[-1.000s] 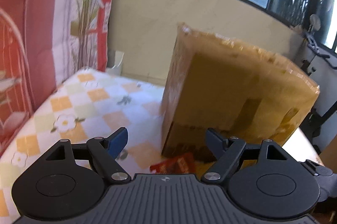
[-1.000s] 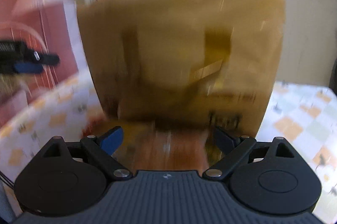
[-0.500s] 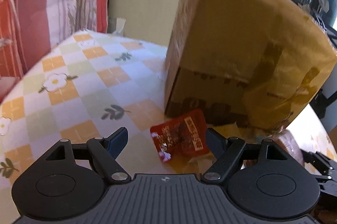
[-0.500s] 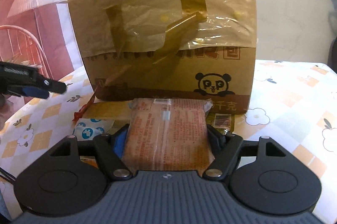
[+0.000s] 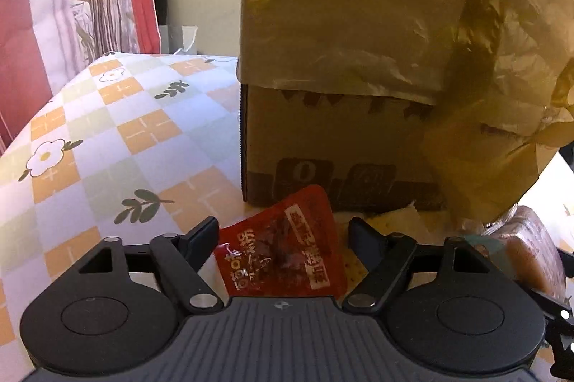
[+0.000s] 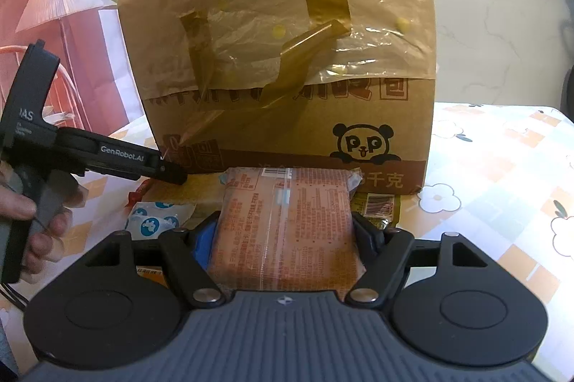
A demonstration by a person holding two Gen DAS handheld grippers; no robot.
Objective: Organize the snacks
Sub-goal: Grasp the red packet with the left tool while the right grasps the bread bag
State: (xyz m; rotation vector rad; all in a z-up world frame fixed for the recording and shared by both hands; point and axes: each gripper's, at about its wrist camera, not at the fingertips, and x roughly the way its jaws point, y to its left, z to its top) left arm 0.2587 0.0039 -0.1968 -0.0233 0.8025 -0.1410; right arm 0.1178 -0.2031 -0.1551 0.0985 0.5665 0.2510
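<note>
Right tongs [image 6: 285, 231] clamped on orange-brown snack pack [image 6: 285, 224], lower centre, held before the cardboard box [image 6: 287, 59], likely for sorting. Left tongs [image 5: 283, 231] apart, straddling red sachet [image 5: 280, 249] on tabletop [image 5: 107, 138], probably lining up a grab.

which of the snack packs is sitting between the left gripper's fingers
The red snack packet, lying flat by the cardboard box, between the open left gripper fingers. The orange-brown wrapped pack sits in the right gripper instead.
</note>
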